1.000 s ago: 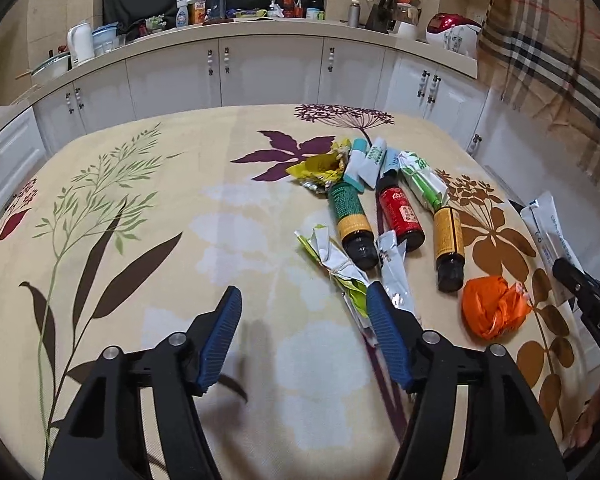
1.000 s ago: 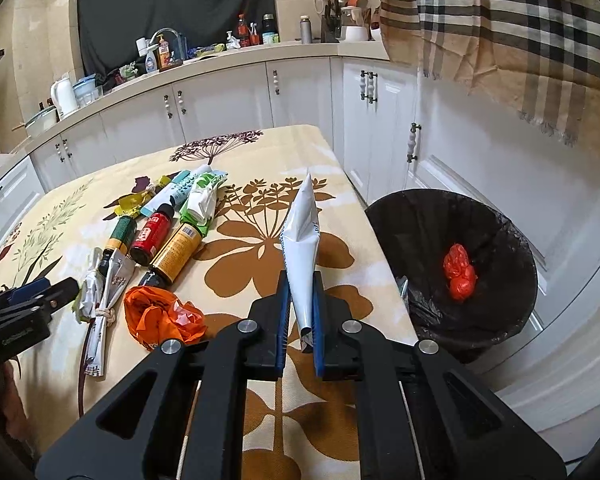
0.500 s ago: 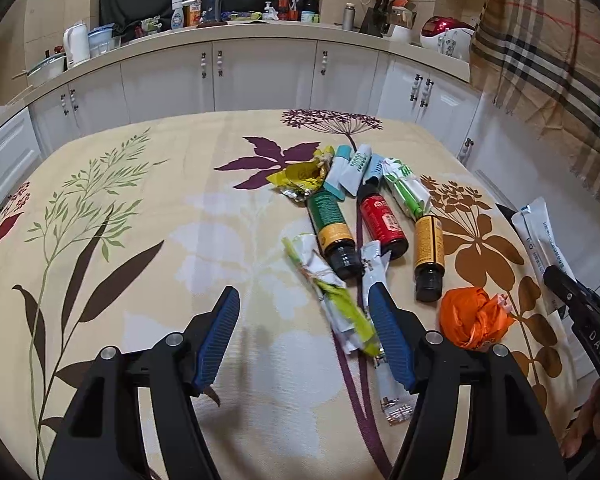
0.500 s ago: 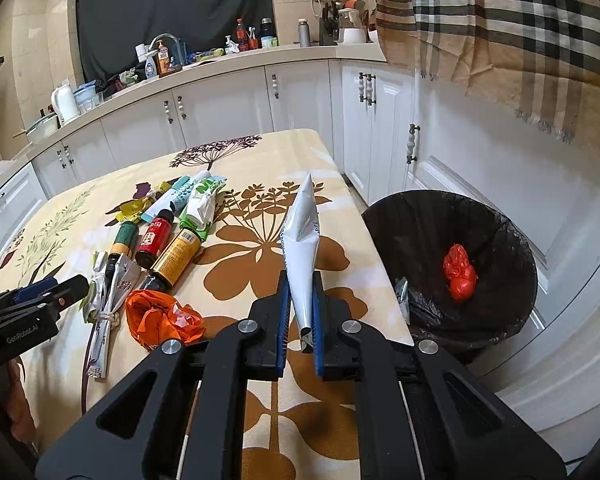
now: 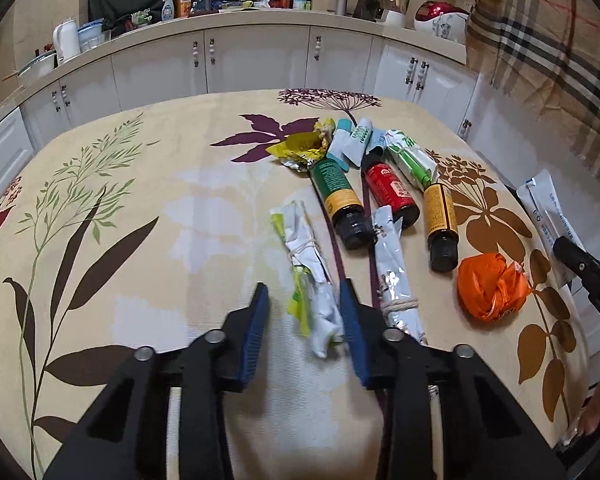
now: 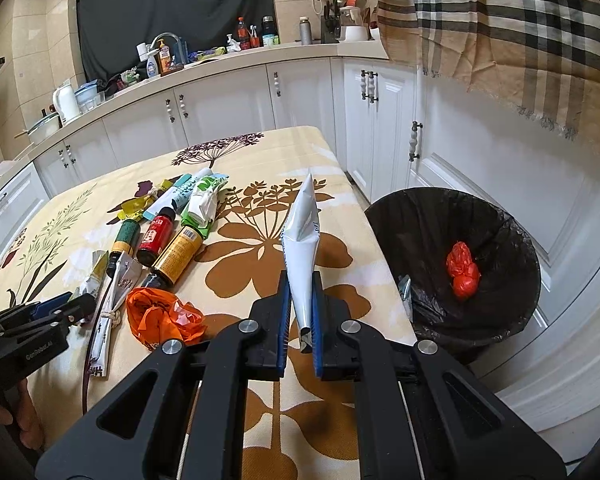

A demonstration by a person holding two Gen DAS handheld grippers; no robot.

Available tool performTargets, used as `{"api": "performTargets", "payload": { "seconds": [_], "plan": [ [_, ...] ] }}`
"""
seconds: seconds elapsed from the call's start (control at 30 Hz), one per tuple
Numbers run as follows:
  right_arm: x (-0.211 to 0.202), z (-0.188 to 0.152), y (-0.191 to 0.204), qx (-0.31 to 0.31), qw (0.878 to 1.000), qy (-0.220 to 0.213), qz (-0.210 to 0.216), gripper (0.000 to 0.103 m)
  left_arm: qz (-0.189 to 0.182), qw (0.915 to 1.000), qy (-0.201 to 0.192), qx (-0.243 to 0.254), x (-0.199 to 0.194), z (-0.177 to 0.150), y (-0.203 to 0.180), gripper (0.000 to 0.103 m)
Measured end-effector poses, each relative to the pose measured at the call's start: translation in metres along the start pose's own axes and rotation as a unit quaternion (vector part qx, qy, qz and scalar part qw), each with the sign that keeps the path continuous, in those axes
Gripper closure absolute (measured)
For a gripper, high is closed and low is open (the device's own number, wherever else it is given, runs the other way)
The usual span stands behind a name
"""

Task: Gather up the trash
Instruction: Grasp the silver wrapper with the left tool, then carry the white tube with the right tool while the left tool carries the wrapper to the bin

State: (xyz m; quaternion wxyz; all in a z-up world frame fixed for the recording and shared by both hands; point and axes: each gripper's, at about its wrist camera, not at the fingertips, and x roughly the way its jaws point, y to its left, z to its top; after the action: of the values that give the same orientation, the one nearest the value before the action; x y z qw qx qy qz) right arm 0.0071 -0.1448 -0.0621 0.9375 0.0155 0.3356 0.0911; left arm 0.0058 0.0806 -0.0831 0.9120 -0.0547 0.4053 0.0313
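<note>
Left gripper (image 6: 66, 305) housing: small white lettering, "GenRobot.AI". Right gripper (image 5: 568, 250) arm: white letters "DA", cut off. Bottle and wrapper labels: print too small to read.

The left gripper (image 5: 304, 316) hangs low with fingers (image 5: 256, 334) spread, while the right gripper (image 6: 300, 320) is clamped nearly closed.

The tabletop (image 5: 148, 184) has a cream cloth with leaf prints. Three small brown bottles (image 5: 388, 194) lie side by side on it. Beyond them lie crumpled wrappers (image 5: 300, 146). Near their caps lie two tied wrapper rolls (image 5: 306, 248) and an orange plastic bag (image 5: 490, 286).
</note>
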Motion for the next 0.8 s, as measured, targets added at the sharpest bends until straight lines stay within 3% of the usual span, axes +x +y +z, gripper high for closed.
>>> {"api": "performTargets", "payload": {
  "seconds": [0.03,0.2,0.57,0.8],
  "plan": [
    [0.0,0.0,0.0,0.0,1.0,0.0,0.0,0.094,0.001,1.0,0.0,0.002,0.0,-0.001,0.002,0.08],
    [0.002,-0.002,0.003,-0.003,1.0,0.002,0.003,0.095,-0.013,0.9998,-0.005,0.011,-0.002,-0.002,0.006,0.086],
    [-0.007,-0.001,0.009,-0.011,1.0,-0.014,0.004,0.096,0.002,0.9983,-0.051,0.028,-0.023,0.005,0.001,0.087],
    [-0.022,0.012,-0.003,-0.007,0.999,-0.043,-0.012,0.096,-0.029,0.9935,-0.096,0.053,-0.04,0.027,-0.027,0.087]
  ]
}}
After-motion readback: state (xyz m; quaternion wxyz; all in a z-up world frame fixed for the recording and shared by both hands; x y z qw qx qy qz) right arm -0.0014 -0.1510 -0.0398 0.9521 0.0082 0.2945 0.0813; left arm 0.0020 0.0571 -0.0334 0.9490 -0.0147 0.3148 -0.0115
